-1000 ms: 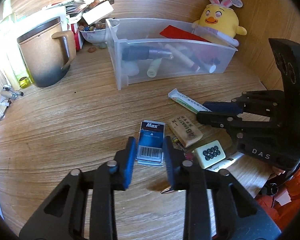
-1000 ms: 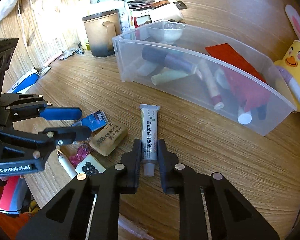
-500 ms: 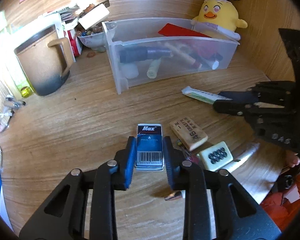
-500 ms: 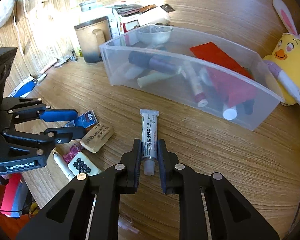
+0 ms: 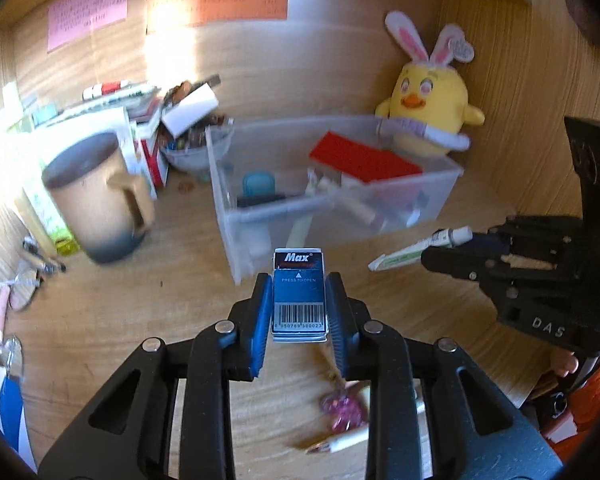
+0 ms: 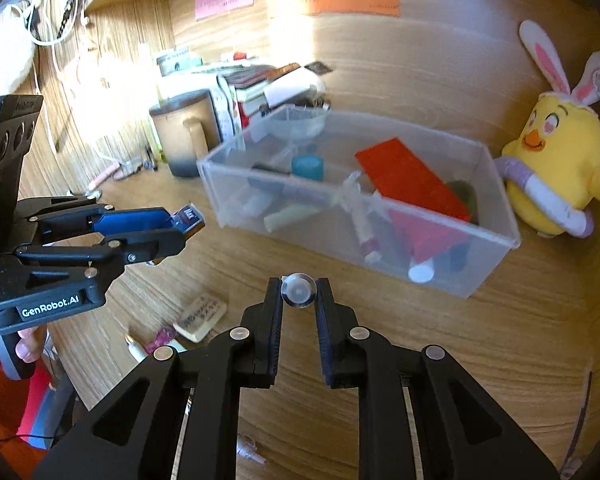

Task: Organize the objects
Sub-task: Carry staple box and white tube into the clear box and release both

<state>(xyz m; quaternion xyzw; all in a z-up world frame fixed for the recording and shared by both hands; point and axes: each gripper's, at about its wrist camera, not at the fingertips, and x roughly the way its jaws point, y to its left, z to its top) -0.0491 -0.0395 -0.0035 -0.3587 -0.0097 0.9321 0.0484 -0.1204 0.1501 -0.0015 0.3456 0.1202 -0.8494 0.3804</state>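
Blue and flat, the Max staple box (image 5: 299, 295) is sitting clamped between the blue pads of the left gripper (image 5: 299, 304), raised above the wooden desk (image 5: 148, 320); its long axis is running forward along the fingers, its printed face is turning upward, and its "Max" end is pointing toward the clear plastic bin (image 5: 340, 208). From the right wrist view the same box (image 6: 188, 216) is showing only as a short end jutting past the left gripper (image 6: 176, 228), aimed at the near left corner of the bin (image 6: 476, 280). Closed on the cap end of a white tube (image 6: 298, 289), the right gripper (image 6: 298, 292) is holding it with the long axis along the line of sight, so only the round cap is facing the camera; the tube is hanging above the desk (image 6: 480, 344) in front of the bin's long wall. In the left wrist view the tube (image 5: 418, 249) is appearing lengthwise, its crimped end pointing left and slightly down, its capped end sitting in the right gripper (image 5: 466, 246). Inside the bin, a red card (image 6: 408, 176), a teal cap (image 6: 307, 167) and several tubes and pens are lying crossed. Beyond it, a yellow chick plush (image 6: 552, 172) with rabbit ears is standing at the right, and a tan mug (image 5: 96, 204) at the left. On the desk below the grippers, an eraser (image 6: 200, 317) and a pink clip (image 5: 342, 406) are lying near each other.
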